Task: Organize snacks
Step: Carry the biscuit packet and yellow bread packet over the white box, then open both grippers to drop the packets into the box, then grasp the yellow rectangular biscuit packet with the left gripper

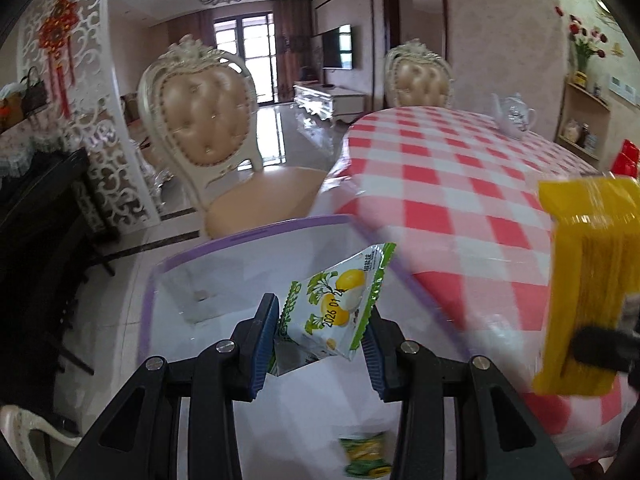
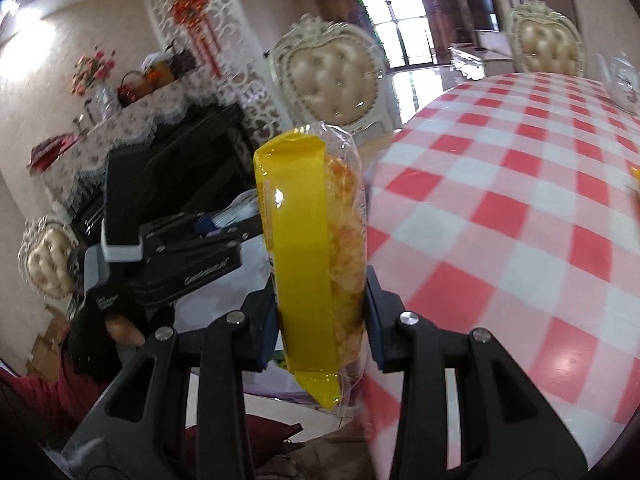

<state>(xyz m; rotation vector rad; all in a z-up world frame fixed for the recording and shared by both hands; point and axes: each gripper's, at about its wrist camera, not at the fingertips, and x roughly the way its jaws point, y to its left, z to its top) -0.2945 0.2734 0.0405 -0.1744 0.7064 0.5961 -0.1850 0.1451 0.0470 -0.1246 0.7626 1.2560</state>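
My left gripper point(image 1: 320, 344) is shut on a small white and green snack packet with yellow fruit printed on it point(image 1: 336, 308), held above a white box with a purple rim point(image 1: 248, 236). A second small green and yellow packet point(image 1: 366, 454) lies in the box below the gripper. My right gripper point(image 2: 320, 320) is shut on a tall yellow packet of crisps point(image 2: 308, 248), held upright at the near edge of the table. The yellow packet also shows at the right of the left wrist view point(image 1: 588, 280). The left gripper shows at the left of the right wrist view point(image 2: 172, 252).
The table has a red and white checked cloth point(image 1: 460, 184). A white teapot point(image 1: 514, 114) stands at its far side. Two cream padded chairs point(image 1: 204, 128) stand by the table. A red packet point(image 1: 626, 158) lies at the table's right edge.
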